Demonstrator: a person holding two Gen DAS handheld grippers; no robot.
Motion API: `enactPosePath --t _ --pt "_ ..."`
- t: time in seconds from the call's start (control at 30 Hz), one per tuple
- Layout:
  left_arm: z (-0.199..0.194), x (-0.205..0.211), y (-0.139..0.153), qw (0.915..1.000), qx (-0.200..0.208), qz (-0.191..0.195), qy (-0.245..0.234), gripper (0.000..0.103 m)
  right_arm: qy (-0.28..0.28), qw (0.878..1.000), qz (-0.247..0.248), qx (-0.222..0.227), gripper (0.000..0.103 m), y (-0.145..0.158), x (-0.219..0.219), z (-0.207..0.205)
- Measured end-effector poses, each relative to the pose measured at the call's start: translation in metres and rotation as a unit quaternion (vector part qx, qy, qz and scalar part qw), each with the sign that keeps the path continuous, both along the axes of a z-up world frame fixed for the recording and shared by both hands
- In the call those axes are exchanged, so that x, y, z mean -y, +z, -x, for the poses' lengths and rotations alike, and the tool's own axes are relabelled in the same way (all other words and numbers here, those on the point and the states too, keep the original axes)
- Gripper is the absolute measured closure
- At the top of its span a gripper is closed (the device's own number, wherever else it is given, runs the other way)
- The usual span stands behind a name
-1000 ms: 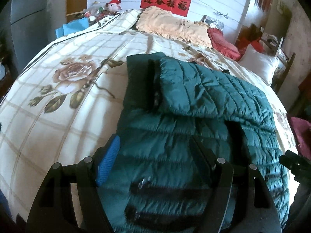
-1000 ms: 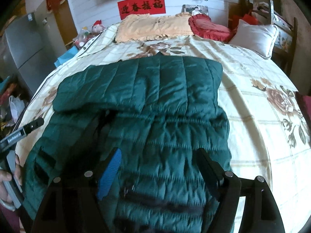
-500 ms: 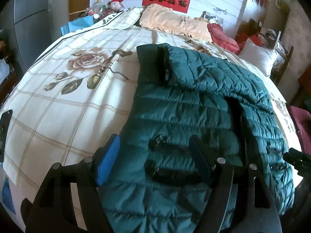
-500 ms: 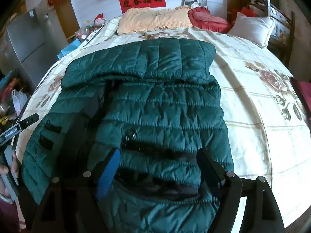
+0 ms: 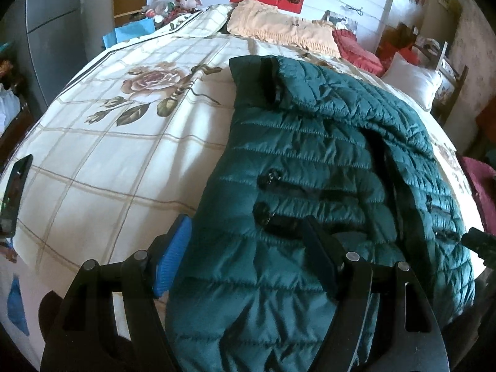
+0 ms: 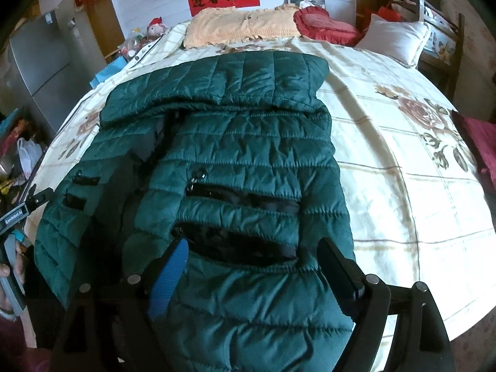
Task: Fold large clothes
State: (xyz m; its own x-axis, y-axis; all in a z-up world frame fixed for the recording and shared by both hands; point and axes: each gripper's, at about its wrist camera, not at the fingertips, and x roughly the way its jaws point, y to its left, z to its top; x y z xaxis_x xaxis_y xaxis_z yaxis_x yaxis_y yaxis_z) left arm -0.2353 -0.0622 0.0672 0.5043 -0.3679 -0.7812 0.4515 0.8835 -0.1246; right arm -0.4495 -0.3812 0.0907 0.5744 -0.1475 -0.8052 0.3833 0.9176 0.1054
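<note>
A dark green quilted jacket (image 5: 310, 161) (image 6: 241, 155) lies lengthwise on the cream flowered bed quilt (image 5: 108, 161), its far part folded back over the body. Two black pocket zips (image 6: 245, 198) show on each front. My left gripper (image 5: 246, 248) hovers open over the jacket's near left front, its blue pad (image 5: 173, 254) at the jacket's left edge. My right gripper (image 6: 254, 266) is over the near right front, its jaws opening, jacket cloth showing between the fingers without being pinched. The hem runs out of view below both.
An orange pillow (image 6: 241, 24), a red cushion (image 6: 325, 26) and a white pillow (image 6: 393, 37) lie at the headboard. A phone (image 5: 14, 198) rests on the bed's left edge. A grey fridge (image 6: 37, 59) stands left. A hand holds the other gripper (image 6: 18, 214) at left.
Both views have drawn back toward the near end of the bed, so more of the jacket's lower part and pocket zips show. The right fingers stand slightly wider apart.
</note>
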Motion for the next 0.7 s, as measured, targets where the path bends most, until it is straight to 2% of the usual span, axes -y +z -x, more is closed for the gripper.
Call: enactPosePath --t 0.7 --pt "0.01 -0.028 -0.016 0.9996 -0.021 -0.017 0.01 0.029 -0.009 1.0 -0.02 -0.02 0.018 -0.012 -0.001 0.027"
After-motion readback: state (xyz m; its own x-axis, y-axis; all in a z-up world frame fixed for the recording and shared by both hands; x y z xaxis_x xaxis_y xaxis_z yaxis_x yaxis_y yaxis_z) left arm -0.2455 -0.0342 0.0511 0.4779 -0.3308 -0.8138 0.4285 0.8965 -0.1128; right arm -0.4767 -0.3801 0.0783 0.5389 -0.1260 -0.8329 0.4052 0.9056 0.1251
